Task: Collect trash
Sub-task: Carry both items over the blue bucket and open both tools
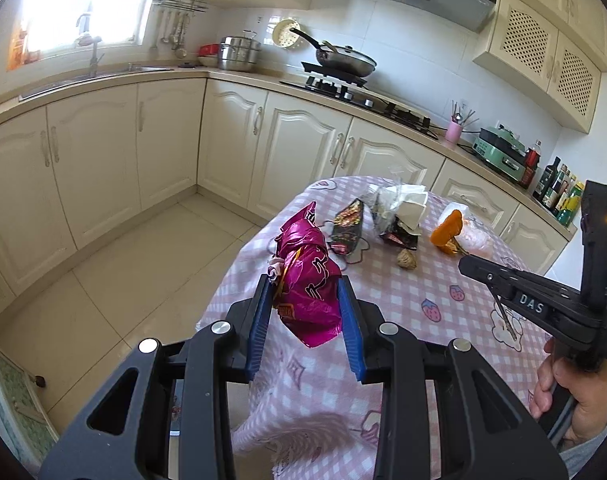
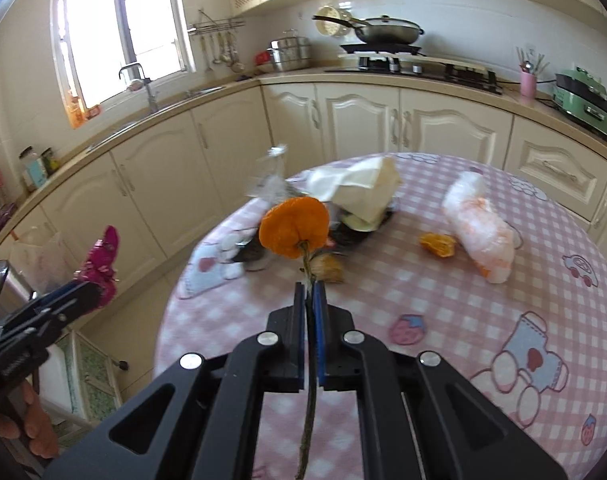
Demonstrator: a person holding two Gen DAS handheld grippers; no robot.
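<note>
Left wrist — right gripper (image 1: 469,262) labelled "DAS"

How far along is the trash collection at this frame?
Nothing shows as binned yet. In hand: the left gripper is shut on the magenta wrapper; the right gripper pinches the orange peel by its stem. Left on the table: dark snack packets, crumpled tissue, white plastic bag, a smaller peel piece.

My round table (image 2: 443,292) in pink check cloth, tissue heap (image 2: 363,188) at twelve o'clock, plastic bag (image 2: 479,224) at two, peel (image 2: 437,245) beside it, walnut (image 2: 327,270) near centre.
</note>
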